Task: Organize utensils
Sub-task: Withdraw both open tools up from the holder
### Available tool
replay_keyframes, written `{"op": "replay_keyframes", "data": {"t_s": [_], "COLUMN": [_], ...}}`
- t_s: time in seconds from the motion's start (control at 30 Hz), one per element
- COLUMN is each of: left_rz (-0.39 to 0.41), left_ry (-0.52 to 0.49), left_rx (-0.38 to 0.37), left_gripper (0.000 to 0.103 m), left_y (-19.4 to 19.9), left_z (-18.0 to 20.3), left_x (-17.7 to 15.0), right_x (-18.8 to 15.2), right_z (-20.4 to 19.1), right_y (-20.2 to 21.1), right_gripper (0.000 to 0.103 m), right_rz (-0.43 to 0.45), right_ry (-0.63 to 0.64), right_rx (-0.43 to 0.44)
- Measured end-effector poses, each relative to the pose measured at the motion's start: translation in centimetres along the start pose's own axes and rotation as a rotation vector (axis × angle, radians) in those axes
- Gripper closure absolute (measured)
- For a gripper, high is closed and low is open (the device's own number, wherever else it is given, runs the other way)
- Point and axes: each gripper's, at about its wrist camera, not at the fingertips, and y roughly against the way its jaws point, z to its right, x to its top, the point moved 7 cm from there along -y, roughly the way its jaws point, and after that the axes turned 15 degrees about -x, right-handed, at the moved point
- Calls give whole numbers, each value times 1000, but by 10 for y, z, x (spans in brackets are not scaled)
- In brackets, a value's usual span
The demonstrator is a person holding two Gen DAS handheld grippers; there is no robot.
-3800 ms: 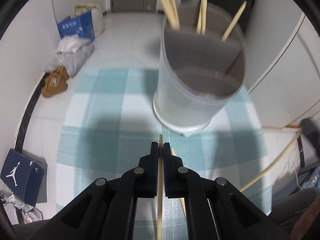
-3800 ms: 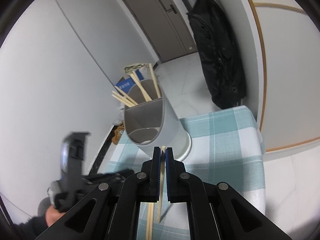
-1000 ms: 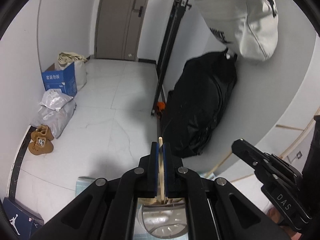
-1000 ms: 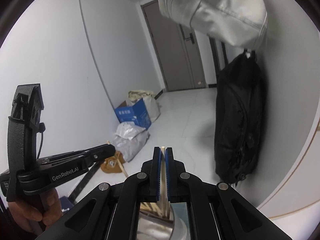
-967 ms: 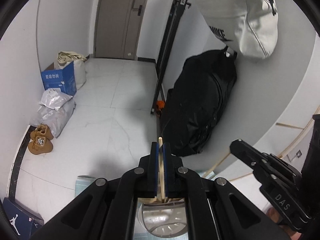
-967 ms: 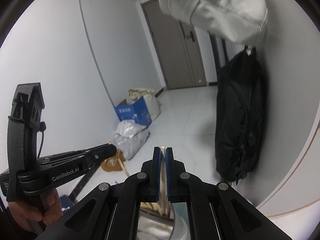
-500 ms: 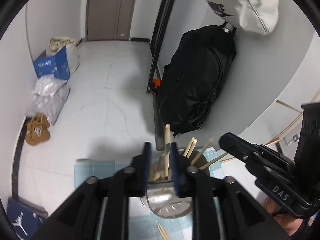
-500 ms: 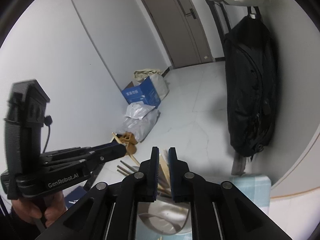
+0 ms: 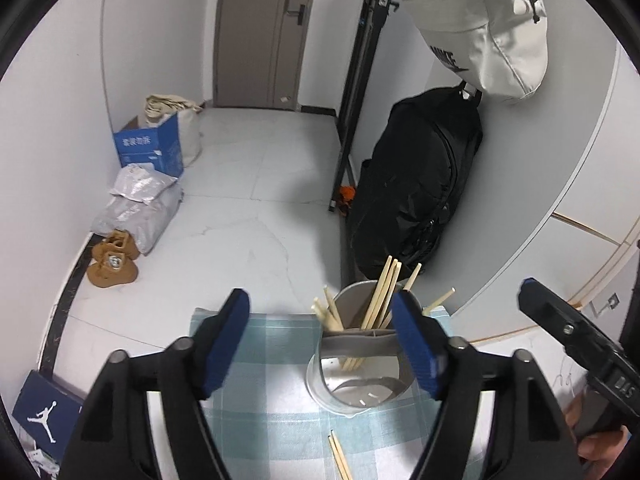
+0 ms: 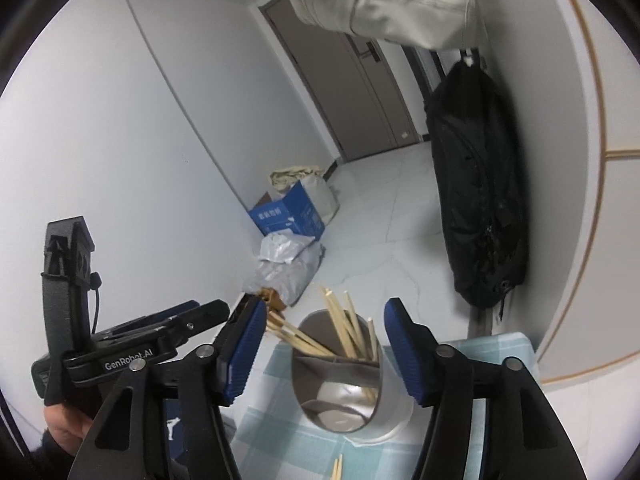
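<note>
A grey cylindrical utensil holder [image 9: 358, 376] [image 10: 352, 400] with inner dividers stands on a teal-and-white checked tablecloth [image 9: 272, 360] [image 10: 276, 364]. Several wooden chopsticks [image 9: 378, 300] [image 10: 342, 328] lean in its far compartment. My left gripper [image 9: 322, 308] hovers above and just before the holder, jaws opening, nothing between them. My right gripper [image 10: 324, 316] hangs over the holder too, jaws opening and empty. Two loose chopsticks [image 9: 340, 458] [image 10: 337, 468] lie on the cloth in front of the holder.
The left gripper's body [image 10: 120, 344], held by a hand, shows at the left of the right wrist view; the right gripper [image 9: 580, 344] shows at the right of the left wrist view. Beyond the table: white tiled floor, a black bag [image 9: 416, 192], boxes and shoes [image 9: 114, 266].
Both grippers held a chopstick upright over the holder. Their jaws have spread apart, the chopsticks now stand in the holder, and both views have drawn back and tilted down.
</note>
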Motion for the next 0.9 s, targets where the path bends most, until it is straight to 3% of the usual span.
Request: {"op": "replay_keyframes", "data": {"t_s": [0.2,0.33,0.7,0.9], "left_rz": [54,78,94,84], "left_ry": [-25,-45,-95,-73], "left_rx": [36,58,78,73], "left_gripper": [30,22,22,22], "left_y": [20,28,36,30], "left_z": [8,13,18,9], "left_x": [-11,-22,-64,-85], "right_x": [-12,-27,-78,-108], "right_z": [0,1,2,5], "right_y": [30,38,38,31], "right_gripper": [29,22,16,14], "right_rz": [46,47,0,-22], "right_ry": [-7,0,35,78], "right_rx": [13,-9,-75,-125]}}
